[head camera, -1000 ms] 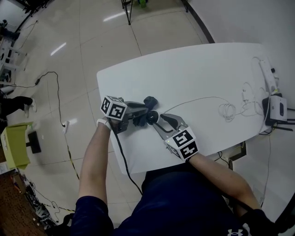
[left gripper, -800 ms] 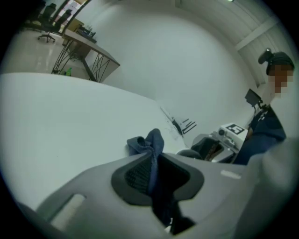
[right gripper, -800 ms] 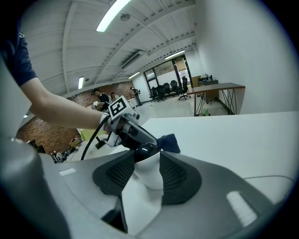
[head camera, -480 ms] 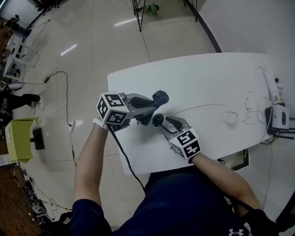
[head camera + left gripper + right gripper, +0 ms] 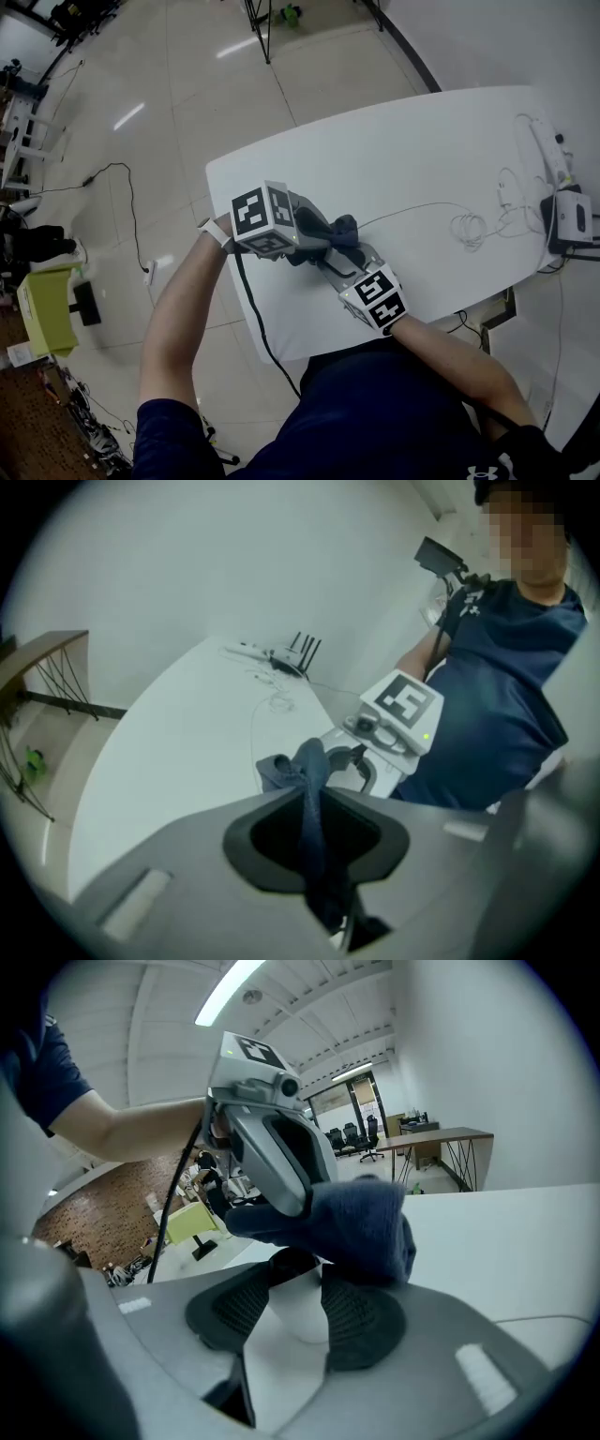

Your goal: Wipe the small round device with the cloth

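Left tool [image 5: 323, 236] clamped narrow on cloth [image 5: 344, 228], which sits over the small round device [image 5: 298, 1302]. Device is between the right tool [image 5: 337, 260] pads, jaws just eased wider. All near the counter's [image 5: 422, 150] front edge. Bare surface beyond, cables [image 5: 469, 225] well right.

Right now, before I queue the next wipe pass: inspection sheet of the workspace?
Surface: white table, no spills seen.
Job's things: cloth pressed over the small round device.
Clutter: router and power strip at the table's right edge.
Grippers: left gripper shut on the cloth; right gripper grips the device, fingers just eased open slightly.
Cables: white cord coiled on the table; black cable on the floor.
Surroundings: tiled floor, yellow-green box.
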`<state>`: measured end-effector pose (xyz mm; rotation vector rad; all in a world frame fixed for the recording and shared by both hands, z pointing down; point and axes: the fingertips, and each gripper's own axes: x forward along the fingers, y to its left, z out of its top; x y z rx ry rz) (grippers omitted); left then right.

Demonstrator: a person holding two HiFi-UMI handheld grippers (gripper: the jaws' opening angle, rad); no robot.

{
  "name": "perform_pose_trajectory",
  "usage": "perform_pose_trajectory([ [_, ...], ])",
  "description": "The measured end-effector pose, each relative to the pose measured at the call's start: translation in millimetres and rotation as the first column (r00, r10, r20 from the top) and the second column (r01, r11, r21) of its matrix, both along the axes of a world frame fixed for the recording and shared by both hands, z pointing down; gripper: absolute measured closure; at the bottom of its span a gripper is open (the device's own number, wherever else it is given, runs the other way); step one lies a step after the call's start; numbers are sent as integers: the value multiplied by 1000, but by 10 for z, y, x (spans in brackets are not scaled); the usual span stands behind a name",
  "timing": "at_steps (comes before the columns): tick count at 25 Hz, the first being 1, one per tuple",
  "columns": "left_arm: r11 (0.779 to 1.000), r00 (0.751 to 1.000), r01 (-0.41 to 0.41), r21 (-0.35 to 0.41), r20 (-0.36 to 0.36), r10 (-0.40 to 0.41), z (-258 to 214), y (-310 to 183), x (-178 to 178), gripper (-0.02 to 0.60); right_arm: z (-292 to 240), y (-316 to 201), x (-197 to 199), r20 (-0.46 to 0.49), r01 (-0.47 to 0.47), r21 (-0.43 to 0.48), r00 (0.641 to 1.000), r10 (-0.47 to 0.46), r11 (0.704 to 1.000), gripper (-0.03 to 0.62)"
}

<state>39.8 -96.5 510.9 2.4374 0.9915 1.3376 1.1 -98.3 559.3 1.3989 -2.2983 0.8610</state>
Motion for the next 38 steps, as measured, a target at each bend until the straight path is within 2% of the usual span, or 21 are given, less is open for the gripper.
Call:
perform_pose_trajectory([
  [5, 994, 994, -43, -99, 100, 53, 238, -90, 22, 529, -21, 12, -15, 0, -6, -3, 1000, 6, 1000, 416],
  [10, 986, 979, -66, -152, 183, 94, 497, -165, 131, 529, -72, 13, -36, 17, -15, -12, 1000, 15, 1000, 414],
  [14, 967, 950, -61, -247, 284, 132, 774, -141, 64, 529, -78, 12, -41, 33, -20, -10, 999, 20, 1000, 411],
  [17, 957, 932, -34, -288, 337, 134, 969, -148, 40, 529, -82, 15, -39, 45, -23, -10, 999, 23, 1000, 410],
  [20, 951, 927, 14, -308, 361, 103, 1091, -168, 44, 529, -86, 13, -36, 55, -21, -11, 998, 22, 1000, 408],
  [23, 952, 934, 73, -296, 356, 39, 1157, -207, 71, 529, -68, 17, -10, 56, -14, -12, 998, 14, 1000, 407],
  [26, 952, 950, 152, -265, 305, -67, 1162, -253, 85, 529, -16, 43, 24, 49, -2, -17, 999, 3, 1000, 407],
  [28, 938, 950, 238, -251, 262, -171, 1127, -344, 36, 530, 2, 44, 30, 46, 6, -20, 999, -5, 1000, 407],
  [30, 905, 930, 347, -246, 218, -297, 1077, -489, -63, 531, 29, 38, 44, 43, 13, -23, 999, -12, 1000, 407],
  [33, 816, 864, 504, -282, 175, -472, 1012, -592, -286, 531, 60, 16, 83, 45, 19, -26, 999, -18, 999, 407],
  [36, 710, 770, 629, -317, 132, -624, 993, -537, -485, 530, 88, 4, 134, 54, 21, -27, 998, -20, 999, 407],
  [38, 626, 686, 704, -336, 95, -721, 981, -460, -571, 529, 88, -11, 144, 61, 21, -27, 998, -19, 999, 407],
])
